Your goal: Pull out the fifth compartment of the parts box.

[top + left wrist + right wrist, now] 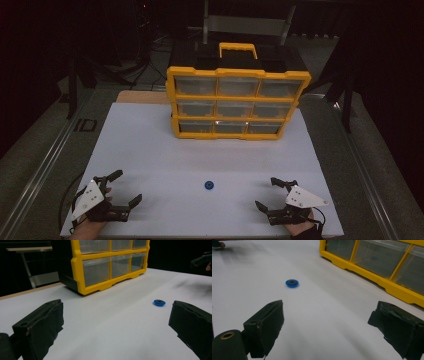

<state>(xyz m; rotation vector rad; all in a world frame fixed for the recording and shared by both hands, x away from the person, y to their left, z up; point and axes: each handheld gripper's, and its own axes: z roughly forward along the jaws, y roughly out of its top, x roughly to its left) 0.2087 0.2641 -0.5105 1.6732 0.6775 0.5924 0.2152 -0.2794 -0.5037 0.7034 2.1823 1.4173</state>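
My left hand-held gripper (122,189) and my right hand-held gripper (272,194) both rest at the near edge of the white worktop (150,145), jaws spread wide with nothing between them. The small blue ring (209,185) lies flat on the worktop between the two, apart from both and a little ahead of them. To pick it up well, I judge I should bring one hand-held gripper over it pointing steeply down, centre the ring between the jaws and close low, since a thing this flat will likely slip out from a shallow grip. Farther off stands the yellow drawer cabinet (237,102), three rows of three clear drawers, all looking shut. I cannot tell what the drawers hold, because the fronts are dim and glary, and the room beyond is too dark to read.
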